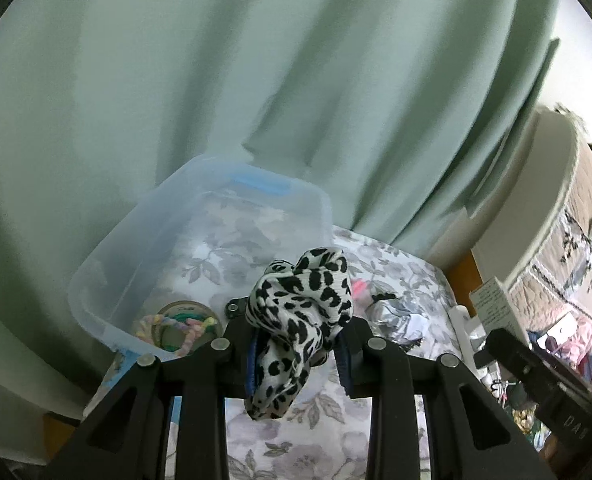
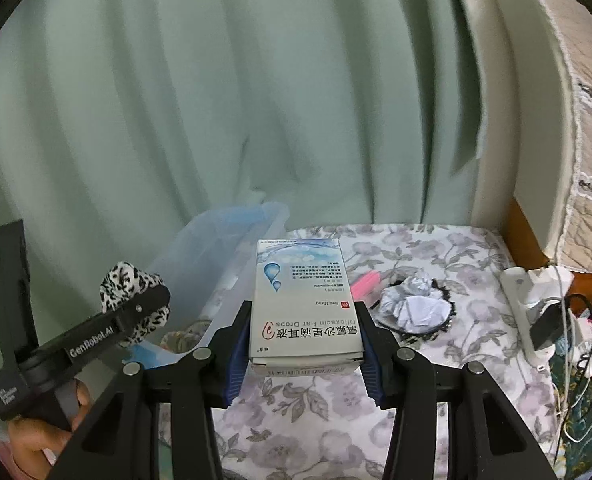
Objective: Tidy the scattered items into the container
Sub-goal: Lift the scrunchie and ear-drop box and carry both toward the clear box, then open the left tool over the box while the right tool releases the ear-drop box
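Note:
My left gripper (image 1: 298,346) is shut on a black-and-white leopard-print scrunchie (image 1: 302,308), lifted above the floral cloth just right of the clear plastic container (image 1: 136,236). The container has a blue latch and holds a tape roll with a pastel braided band (image 1: 178,330). My right gripper (image 2: 306,346) is shut on a white ear-drops box (image 2: 304,300), raised over the cloth beside the container (image 2: 232,240). In the right wrist view the left gripper (image 2: 146,304) with the scrunchie (image 2: 126,280) shows at the left, next to the container's near corner.
A crumpled silver-and-white paper ball (image 2: 412,304) lies on a black frilly band (image 2: 446,320), with a pink item (image 2: 366,282) beside it. A white power strip with cables (image 2: 536,304) sits at the right edge. Green curtain hangs behind. A hand (image 2: 36,436) holds the left gripper.

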`<state>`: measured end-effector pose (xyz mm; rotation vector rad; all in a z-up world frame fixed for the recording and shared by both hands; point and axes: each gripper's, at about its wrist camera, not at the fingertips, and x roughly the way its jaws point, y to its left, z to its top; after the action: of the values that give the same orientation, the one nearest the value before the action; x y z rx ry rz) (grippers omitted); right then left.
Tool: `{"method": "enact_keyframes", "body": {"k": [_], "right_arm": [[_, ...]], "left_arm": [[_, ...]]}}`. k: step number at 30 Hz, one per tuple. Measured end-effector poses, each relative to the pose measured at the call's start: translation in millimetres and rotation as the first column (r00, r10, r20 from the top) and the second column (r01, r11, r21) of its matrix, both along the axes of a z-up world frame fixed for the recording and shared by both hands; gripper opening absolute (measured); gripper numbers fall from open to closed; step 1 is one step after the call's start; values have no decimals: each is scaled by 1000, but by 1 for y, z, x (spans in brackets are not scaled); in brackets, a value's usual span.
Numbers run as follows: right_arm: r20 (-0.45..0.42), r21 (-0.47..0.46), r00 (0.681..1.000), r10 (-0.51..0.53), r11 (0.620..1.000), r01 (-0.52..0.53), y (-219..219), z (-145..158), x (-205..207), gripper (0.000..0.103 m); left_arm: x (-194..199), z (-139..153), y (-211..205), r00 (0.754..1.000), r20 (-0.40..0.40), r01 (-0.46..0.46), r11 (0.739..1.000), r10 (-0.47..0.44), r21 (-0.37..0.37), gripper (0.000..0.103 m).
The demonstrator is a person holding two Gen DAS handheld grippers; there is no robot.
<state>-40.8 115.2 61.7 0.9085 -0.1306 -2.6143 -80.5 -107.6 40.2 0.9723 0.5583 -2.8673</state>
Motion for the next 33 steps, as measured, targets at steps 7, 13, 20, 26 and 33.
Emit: {"method": "enact_keyframes", "body": {"k": [7,13,20,26,33], "right_arm": [[20,29,998,59,998,-59,-31,-8,-7,50],[40,48,993,108,993,-110,-61,-15,-14,50],[35,42,989,146,988,-148,-86,-19,-22,50],[41,51,984,176,983,-178,-106,-23,-29,51],[72,69,976,205,975,-210,-125,-34,-38,51]], "left_arm": [[-1,-9,-29,998,7,-58,998,58,39,31],[-5,-23,-49,996,31,-91,993,89,69,32],[-2,-24,-62,995,-24,-98,992,100,83,32],[-6,-32,-70,995,-24,-98,991,101,95,32],[-7,-37,-74,995,-32,-96,992,98,83,32]]}}
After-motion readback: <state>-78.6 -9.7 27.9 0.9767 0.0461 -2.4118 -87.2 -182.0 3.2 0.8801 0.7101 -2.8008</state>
